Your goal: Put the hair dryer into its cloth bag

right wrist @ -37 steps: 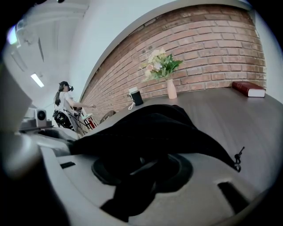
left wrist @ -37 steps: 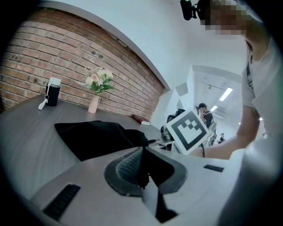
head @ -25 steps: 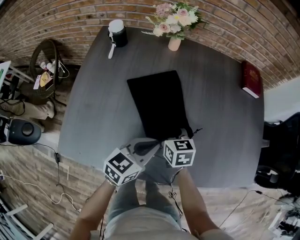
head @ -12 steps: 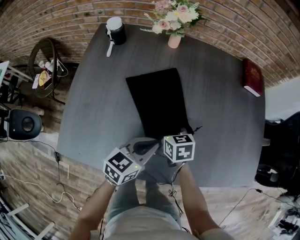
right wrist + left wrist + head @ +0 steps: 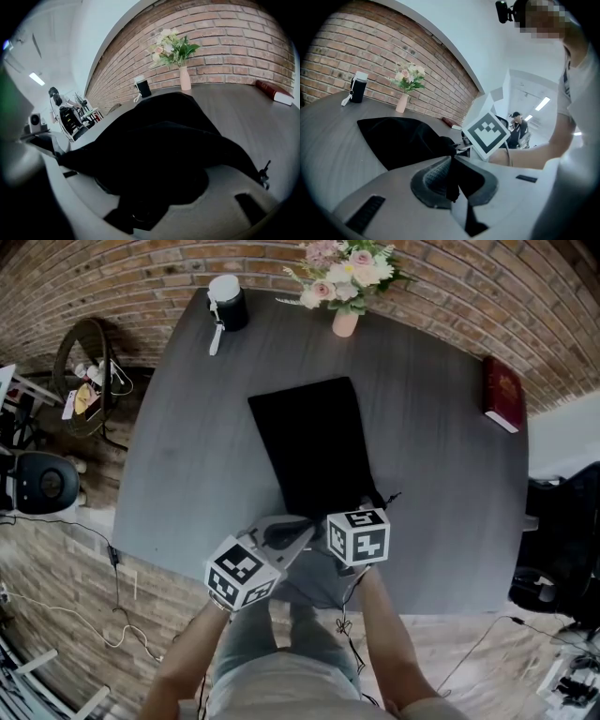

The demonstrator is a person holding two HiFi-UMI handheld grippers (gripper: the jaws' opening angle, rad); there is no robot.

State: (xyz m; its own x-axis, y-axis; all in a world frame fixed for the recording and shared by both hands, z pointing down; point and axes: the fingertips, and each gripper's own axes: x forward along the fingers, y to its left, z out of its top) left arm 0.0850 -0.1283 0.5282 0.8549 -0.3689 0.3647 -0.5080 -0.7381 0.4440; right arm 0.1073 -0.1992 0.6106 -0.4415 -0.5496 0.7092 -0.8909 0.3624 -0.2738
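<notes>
At the near edge of the dark grey round-cornered table, the left gripper has its jaws pinched together on a fold of black cloth. That fold is the rim of the flat black cloth bag. The grip probably pins one side of the bag's mouth so that it cannot slide away.

The bag lies at the table's middle with its mouth toward the person. It is matte, limp and wrinkled near the opening. No hair dryer shows in any view, and I cannot tell whether it is already inside the bag.

The right gripper sits just beside the left at the same mouth. Its jaws stand fairly wide and have just been opening. Black cloth lies loose between and over them, so it seems to be letting go or taking a new hold.
</notes>
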